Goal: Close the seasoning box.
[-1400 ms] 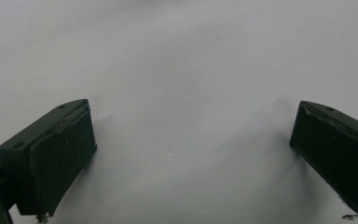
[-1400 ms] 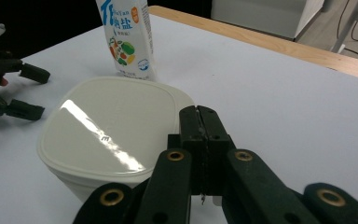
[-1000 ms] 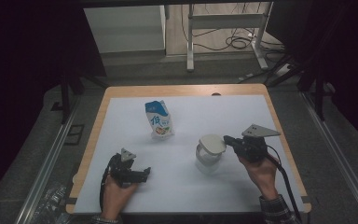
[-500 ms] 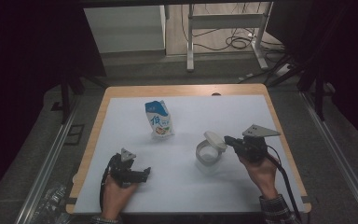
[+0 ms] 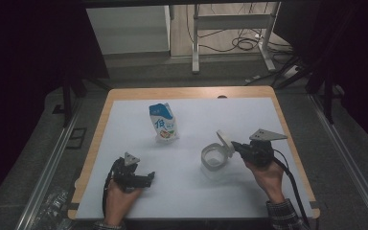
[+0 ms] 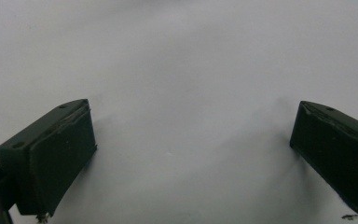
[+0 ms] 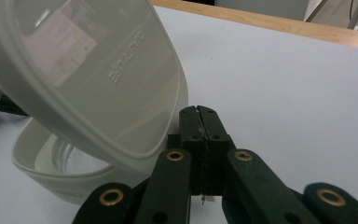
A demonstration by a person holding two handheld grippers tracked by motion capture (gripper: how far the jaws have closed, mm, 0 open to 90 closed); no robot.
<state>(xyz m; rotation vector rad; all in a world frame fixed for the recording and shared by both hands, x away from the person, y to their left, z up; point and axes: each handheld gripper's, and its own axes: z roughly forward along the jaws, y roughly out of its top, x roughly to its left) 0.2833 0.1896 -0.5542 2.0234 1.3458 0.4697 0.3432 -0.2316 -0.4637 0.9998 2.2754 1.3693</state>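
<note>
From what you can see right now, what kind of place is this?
Probably a lab or workshop set up for recording. A wooden table with a white sheet stands on a grey floor, cables lie behind by a metal stand, and dark curtains close both sides.

The high view is dim, its left and right edges nearly black; only the white rectangular table sheet [image 5: 191, 143] catches soft overhead light. My left gripper view is grey and soft-focused. In my right gripper view the translucent white plastic lid [image 7: 98, 79] blurs.
</note>
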